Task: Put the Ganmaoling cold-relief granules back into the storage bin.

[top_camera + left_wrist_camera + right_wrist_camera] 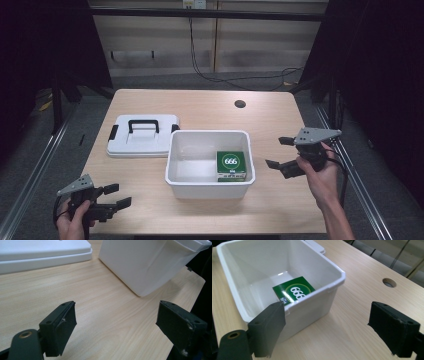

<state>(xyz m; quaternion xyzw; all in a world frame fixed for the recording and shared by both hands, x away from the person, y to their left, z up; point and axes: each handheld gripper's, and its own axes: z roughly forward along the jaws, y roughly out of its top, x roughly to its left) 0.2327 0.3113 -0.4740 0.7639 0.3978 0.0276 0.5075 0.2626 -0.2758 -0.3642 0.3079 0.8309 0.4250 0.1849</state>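
Observation:
A white plastic bin (175, 150) stands open in the middle of the wooden table. Inside it, at the right end, lies a green box marked 666 (231, 165), seen too in the right gripper view (293, 291). The bin's white lid (142, 136) with a black handle lies flat to the bin's left. My left gripper (116, 196) is open and empty near the front left corner, jaws toward the bin wall (140, 265). My right gripper (279, 152) is open and empty just right of the bin (317, 287).
A round cable hole (240, 104) sits in the tabletop at the back right (389, 282). Metal rails run along both sides of the table. Black cables hang down the back wall and trail on the floor behind.

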